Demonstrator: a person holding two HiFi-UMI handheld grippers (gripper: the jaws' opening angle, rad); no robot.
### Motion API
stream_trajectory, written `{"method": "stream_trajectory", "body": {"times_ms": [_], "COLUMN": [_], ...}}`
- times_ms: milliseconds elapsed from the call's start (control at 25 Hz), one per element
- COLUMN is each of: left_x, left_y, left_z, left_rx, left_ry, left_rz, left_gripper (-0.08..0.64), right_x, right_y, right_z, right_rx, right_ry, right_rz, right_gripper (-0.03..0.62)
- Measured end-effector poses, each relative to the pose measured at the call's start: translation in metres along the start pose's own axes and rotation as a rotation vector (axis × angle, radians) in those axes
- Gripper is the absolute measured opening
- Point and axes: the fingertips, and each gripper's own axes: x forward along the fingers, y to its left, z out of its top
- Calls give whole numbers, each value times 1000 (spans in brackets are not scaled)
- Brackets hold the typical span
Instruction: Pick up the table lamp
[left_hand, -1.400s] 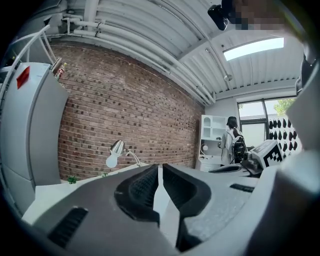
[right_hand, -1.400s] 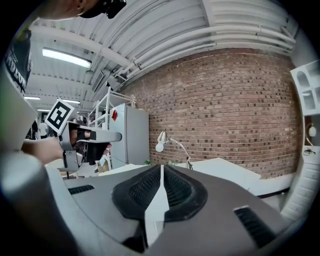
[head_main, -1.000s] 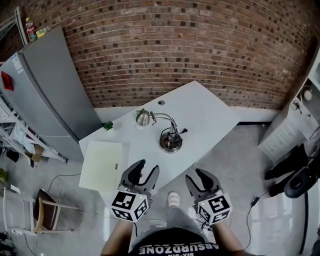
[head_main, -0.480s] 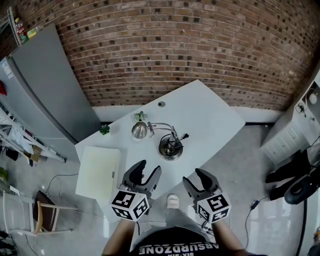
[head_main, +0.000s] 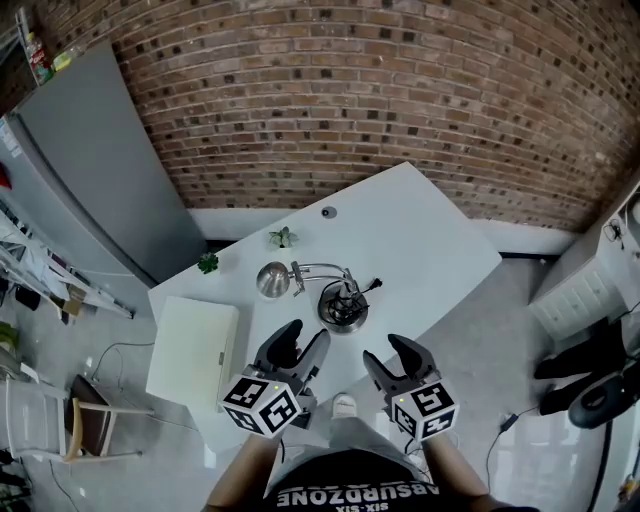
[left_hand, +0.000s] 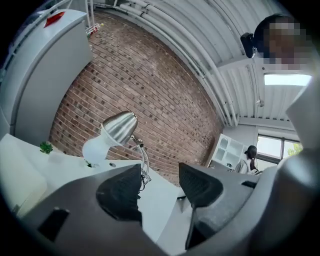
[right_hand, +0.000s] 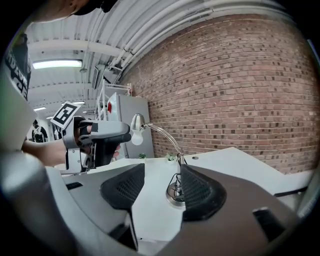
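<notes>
Silver lamp (head_main: 341, 309), white table (head_main: 425, 240), red-brick wall (head_main: 400, 100)

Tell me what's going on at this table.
A person holds a left gripper and a right gripper at the near edge of the white table, facing the table lamp. Both have just been opening their fingers; nothing is between them. The lamp stands untouched on the table.

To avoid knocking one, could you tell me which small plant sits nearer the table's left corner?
The darker green plant; the paler plant sits farther right, behind the lamp.
</notes>
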Motion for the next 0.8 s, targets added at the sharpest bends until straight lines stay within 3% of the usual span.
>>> {"method": "stream_trajectory", "body": {"times_ms": [440,800], "left_x": [58,87], "left_y": [16,32], "left_z": [6,21], "left_rx": [-63,-147], "left_ry": [-36,-144], "left_rz": [33,87], "left_gripper": [219,218], "right_x": [50,94], "right_y": [-38,-53], "right_z": [-3,-11], "right_rx": [-9,-24], "right_ry": [49,103], "right_rz": [93,172], "right_gripper": [204,204]}}
